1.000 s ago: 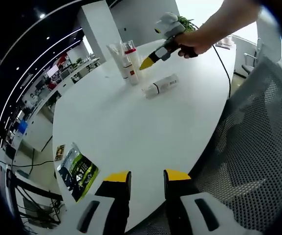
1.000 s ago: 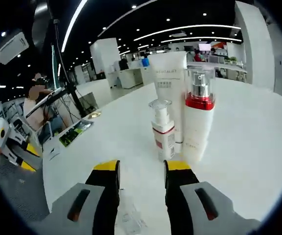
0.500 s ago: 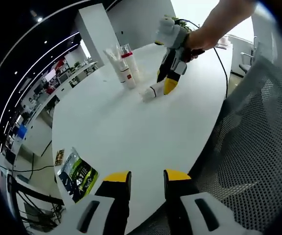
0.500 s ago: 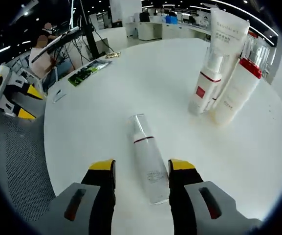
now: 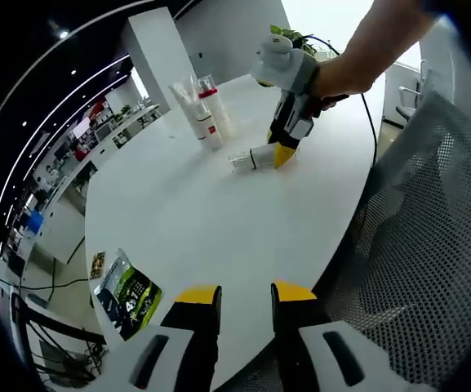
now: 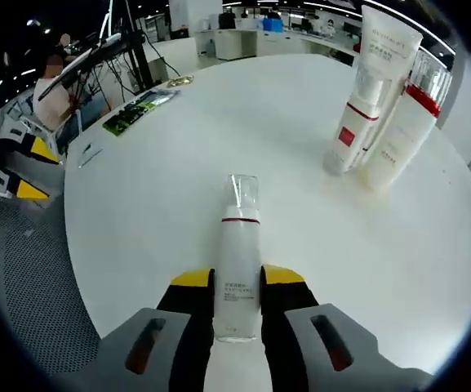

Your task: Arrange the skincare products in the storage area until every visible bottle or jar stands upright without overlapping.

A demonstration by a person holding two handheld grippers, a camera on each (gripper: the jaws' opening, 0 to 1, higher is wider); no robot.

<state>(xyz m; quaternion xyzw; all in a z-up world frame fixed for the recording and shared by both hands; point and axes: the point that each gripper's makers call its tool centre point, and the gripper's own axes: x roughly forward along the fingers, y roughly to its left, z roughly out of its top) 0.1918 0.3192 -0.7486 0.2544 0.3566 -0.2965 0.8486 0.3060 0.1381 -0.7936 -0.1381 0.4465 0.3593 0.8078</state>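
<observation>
In the right gripper view, the right gripper (image 6: 237, 282) has its yellow-tipped jaws clamped on the lying white bottle with a clear cap and red band (image 6: 237, 261), flat on the round white table (image 6: 178, 188). Beyond stand a white tube (image 6: 379, 61), a small white pump bottle (image 6: 351, 131) and a red-collared white bottle (image 6: 405, 126), all upright and touching. The left gripper (image 5: 235, 296) hovers released over the table's near edge beside a green packet (image 5: 129, 292) and a mesh chair (image 5: 415, 261), with open-plan office behind.

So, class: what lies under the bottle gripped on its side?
The white table lies under the lying bottle. The right hand-held gripper clamps its body; the underside contact is hidden.
</observation>
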